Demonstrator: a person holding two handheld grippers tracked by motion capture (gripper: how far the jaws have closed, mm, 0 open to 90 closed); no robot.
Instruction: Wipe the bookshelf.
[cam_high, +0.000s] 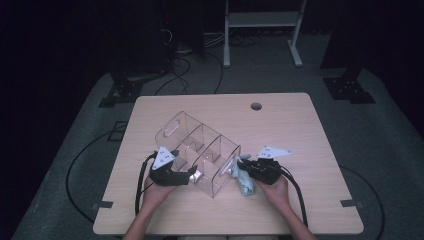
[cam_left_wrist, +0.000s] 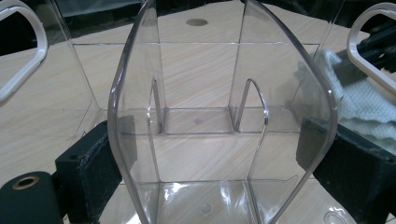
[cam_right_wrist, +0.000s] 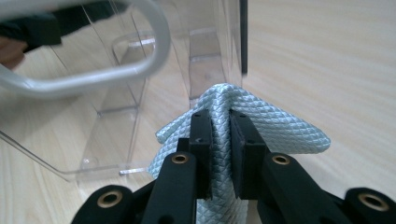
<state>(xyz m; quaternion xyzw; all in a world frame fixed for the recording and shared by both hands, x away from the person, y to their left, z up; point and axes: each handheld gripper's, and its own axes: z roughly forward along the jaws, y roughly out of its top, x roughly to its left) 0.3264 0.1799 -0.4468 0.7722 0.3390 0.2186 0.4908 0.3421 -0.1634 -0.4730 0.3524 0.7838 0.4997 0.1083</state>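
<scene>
right gripper (cam_right_wrist: 219, 140) clamps pale cloth (cam_right_wrist: 261, 126), lower folds hidden | left gripper (cam_left_wrist: 210, 154) wide, gripping clear organizer (cam_left_wrist: 201, 70)

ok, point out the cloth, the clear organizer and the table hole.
cloth (cam_right_wrist: 275, 128): right gripper view, on the fold right of the jaws.
organizer (cam_high: 200, 137): high view, on a middle divider.
table hole (cam_high: 256, 106): high view, on the hole's centre near the far edge.
</scene>
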